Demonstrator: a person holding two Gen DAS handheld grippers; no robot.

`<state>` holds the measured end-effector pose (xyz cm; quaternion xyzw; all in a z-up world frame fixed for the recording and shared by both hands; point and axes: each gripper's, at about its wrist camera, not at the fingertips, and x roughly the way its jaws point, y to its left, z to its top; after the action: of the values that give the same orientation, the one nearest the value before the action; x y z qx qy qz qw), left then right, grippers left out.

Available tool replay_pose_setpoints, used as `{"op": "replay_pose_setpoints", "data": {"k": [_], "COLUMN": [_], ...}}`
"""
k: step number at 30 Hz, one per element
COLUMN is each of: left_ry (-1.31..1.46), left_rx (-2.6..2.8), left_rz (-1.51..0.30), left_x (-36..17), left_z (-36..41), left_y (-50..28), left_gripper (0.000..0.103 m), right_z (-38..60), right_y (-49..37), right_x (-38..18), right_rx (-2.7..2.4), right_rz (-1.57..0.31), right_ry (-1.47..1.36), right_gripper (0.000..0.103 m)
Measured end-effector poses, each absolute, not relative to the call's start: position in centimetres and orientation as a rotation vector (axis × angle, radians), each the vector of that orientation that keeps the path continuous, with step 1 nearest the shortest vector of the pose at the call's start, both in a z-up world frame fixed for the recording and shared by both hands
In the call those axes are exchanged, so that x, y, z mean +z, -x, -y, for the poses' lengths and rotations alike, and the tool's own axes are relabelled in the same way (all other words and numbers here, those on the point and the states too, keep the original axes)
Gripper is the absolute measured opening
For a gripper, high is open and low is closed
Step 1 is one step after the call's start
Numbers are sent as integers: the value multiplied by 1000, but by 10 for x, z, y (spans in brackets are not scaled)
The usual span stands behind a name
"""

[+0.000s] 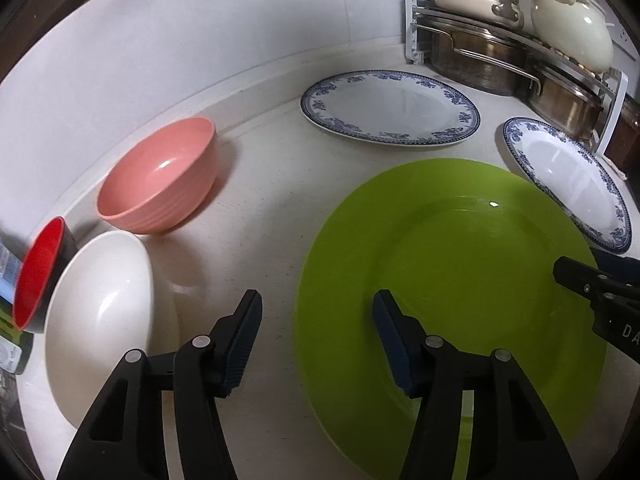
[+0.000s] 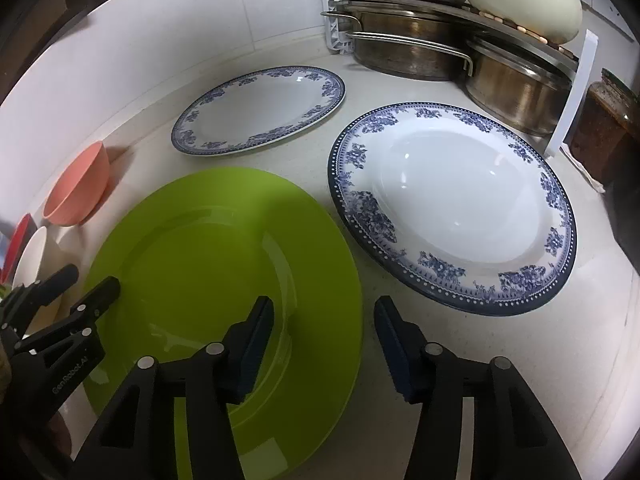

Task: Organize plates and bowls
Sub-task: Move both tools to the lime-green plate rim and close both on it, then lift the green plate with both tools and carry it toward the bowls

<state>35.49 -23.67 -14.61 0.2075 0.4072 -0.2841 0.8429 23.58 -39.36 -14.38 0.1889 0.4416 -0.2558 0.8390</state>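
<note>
White counter (image 2: 500, 360) in a tiled corner, pot rack (image 2: 440, 32) at the back: green plate (image 2: 200, 248) lies flat in front, two blue-patterned plates (image 2: 260, 110) (image 2: 452, 216) behind it, pink bowl (image 1: 160, 176), white bowl (image 1: 100, 312), red bowl (image 1: 36, 272) left; left gripper (image 1: 316, 344) and right gripper (image 2: 324, 352) both jaws apart, empty.
</note>
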Motion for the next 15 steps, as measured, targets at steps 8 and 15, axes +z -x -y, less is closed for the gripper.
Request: {"op": "replay_pose_setpoints", "data": {"k": [8, 15], "left_ry": [-422, -400], "left_rx": [-628, -644], "left_rz": [-871, -879], "left_x": [-147, -146], "left_z": [239, 239], "left_y": [-356, -356], "left_gripper": [49, 41], "right_z": [395, 396], "right_y": [-238, -238], "right_x": [-146, -146], "right_rx": [-524, -516], "right_rz": [-940, -936], "right_ry": [-409, -404], "right_gripper": [41, 41]}}
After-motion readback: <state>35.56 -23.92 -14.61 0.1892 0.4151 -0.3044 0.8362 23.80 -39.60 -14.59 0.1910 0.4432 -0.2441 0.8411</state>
